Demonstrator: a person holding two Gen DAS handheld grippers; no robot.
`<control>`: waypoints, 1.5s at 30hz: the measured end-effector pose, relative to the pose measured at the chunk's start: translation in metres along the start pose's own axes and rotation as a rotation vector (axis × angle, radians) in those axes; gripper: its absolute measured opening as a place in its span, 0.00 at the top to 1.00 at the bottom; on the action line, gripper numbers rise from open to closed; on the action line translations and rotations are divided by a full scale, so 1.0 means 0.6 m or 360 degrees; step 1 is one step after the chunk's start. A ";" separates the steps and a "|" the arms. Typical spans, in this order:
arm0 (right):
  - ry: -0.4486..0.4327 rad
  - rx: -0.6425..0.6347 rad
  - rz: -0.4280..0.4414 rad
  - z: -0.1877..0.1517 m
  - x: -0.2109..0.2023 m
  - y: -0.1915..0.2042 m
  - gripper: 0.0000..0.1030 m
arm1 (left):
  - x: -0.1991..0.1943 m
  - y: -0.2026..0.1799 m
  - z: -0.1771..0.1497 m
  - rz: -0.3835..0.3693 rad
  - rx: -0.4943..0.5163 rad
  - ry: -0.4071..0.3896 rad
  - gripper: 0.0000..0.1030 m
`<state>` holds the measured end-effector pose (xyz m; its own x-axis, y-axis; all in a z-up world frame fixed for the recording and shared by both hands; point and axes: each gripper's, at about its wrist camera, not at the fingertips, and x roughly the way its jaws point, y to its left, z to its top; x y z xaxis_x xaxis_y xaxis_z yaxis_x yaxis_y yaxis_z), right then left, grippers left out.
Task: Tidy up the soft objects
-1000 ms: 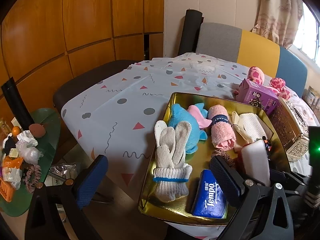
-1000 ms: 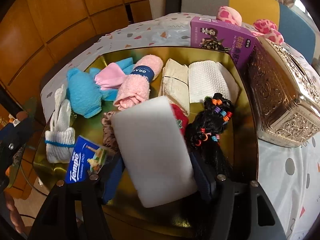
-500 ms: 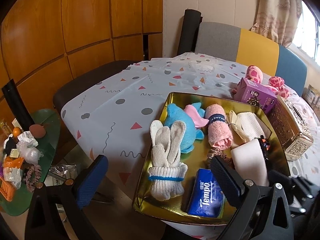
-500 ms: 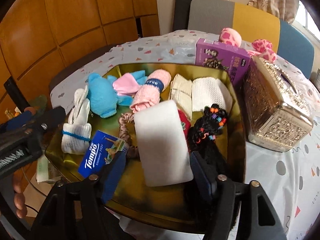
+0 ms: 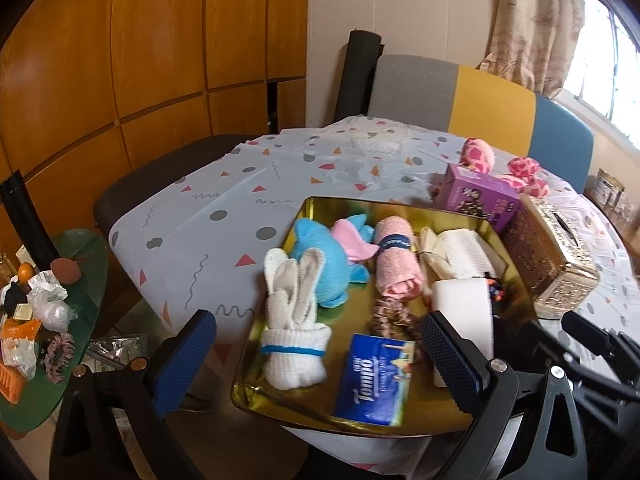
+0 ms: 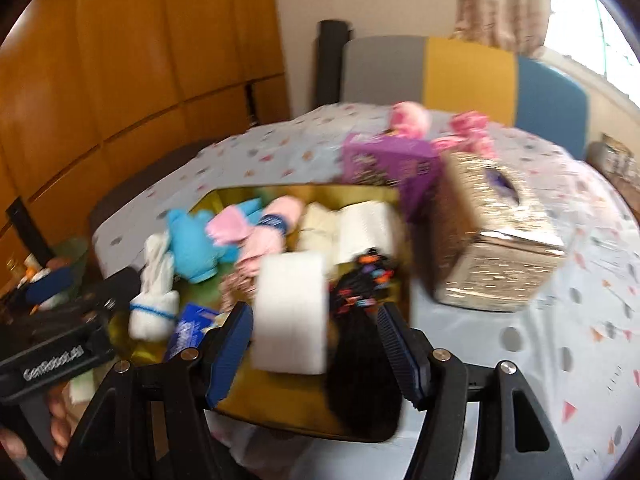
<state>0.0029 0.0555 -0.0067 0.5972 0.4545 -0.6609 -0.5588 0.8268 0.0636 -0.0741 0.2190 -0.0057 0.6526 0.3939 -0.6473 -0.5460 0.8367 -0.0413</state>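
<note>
I think I am done putting the white sponge block (image 6: 290, 312) down, so my step is to pull away without knocking things. It lies in the gold tray (image 5: 362, 206), near the tray's near right corner, next to the black hair bundle with colored beads (image 6: 366, 280). My right gripper (image 6: 316, 344) is spread wide and grips nothing; in its own view the pads stand off both sides of the block, though that picture is blurry. My left gripper (image 5: 320, 360) is wide open too and holds nothing, over the near left corner of the tray. The other soft things look tidy: the white gloves (image 5: 294, 312) by the tray's left edge, the blue plush (image 5: 320, 256) and pink rolled towel (image 5: 396, 264) toward the far edge, the blue tissue pack (image 5: 374, 384) at the near edge. To do this well, I lift straight up and back, slowly, with the fingers wide. The block is light and squishy, so one bump could tip it. I also stay away from the gold tissue box (image 6: 496, 240) on the table just past the tray's right edge.
</note>
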 end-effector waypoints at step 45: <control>-0.0016 0.0153 -0.0197 -0.022 -0.015 -0.066 0.36 | -0.037 -0.061 -0.019 -0.0069 0.0127 -0.0043 0.00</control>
<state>0.0124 0.0144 -0.0131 0.6641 0.3500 -0.6606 -0.4231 0.9045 0.0538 -0.0745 0.1755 0.0015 0.6892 0.3655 -0.6256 -0.4740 0.8805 -0.0078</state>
